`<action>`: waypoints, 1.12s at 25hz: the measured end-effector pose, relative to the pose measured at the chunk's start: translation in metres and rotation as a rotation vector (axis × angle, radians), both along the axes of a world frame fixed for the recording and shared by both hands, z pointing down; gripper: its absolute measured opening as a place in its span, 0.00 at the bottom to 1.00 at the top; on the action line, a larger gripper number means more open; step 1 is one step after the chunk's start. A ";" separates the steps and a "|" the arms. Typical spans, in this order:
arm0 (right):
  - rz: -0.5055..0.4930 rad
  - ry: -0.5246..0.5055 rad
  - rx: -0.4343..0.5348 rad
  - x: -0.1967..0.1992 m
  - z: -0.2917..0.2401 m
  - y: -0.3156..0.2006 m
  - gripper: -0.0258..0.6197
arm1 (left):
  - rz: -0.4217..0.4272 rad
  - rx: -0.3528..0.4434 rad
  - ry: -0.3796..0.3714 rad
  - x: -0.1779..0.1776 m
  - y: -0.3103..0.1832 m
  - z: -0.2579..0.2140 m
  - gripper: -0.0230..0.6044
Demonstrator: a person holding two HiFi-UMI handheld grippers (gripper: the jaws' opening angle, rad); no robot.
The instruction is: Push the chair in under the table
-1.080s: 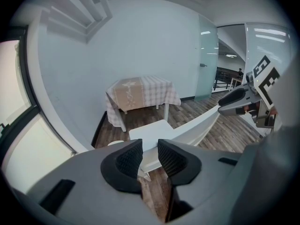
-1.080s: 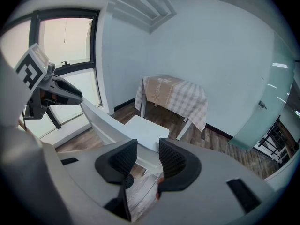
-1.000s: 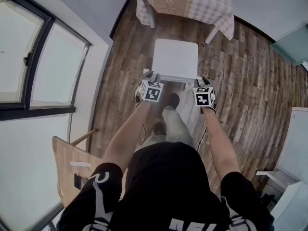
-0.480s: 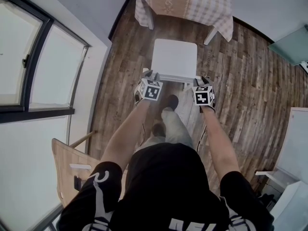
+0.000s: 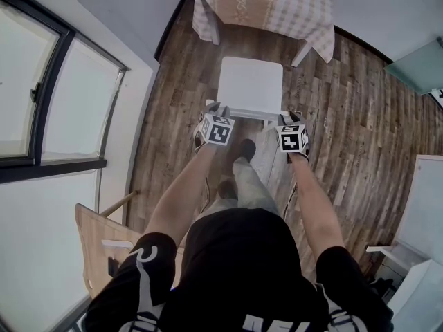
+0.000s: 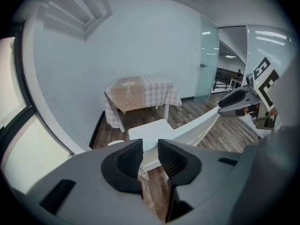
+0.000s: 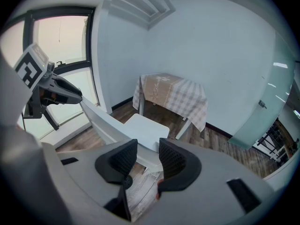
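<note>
The left hand-held gripper (image 5: 214,108) and right hand-held gripper (image 5: 293,116) each pinch one end of the back of the chair (image 5: 250,81), likely to steer it straight under the far counter (image 5: 304,21), which it stands just short of.

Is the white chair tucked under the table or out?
Out: the chair stands with its whole seat showing, short of the table.

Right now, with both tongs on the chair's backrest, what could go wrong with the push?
Pushed off-line, the chair could knock the table leg. The tablecloth hangs low and may snag on the backrest. The left tongs and right tongs hold only the backrest's ends, so an uneven push could swing it.
</note>
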State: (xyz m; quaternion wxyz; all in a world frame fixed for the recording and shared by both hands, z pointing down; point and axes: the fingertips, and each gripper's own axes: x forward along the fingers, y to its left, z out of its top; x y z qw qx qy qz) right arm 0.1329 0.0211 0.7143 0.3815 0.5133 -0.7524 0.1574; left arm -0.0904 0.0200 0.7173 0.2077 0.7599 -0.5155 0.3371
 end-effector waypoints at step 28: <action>0.052 0.012 -0.018 -0.009 0.002 -0.060 0.29 | 0.036 -0.017 0.002 -0.008 -0.070 0.001 0.22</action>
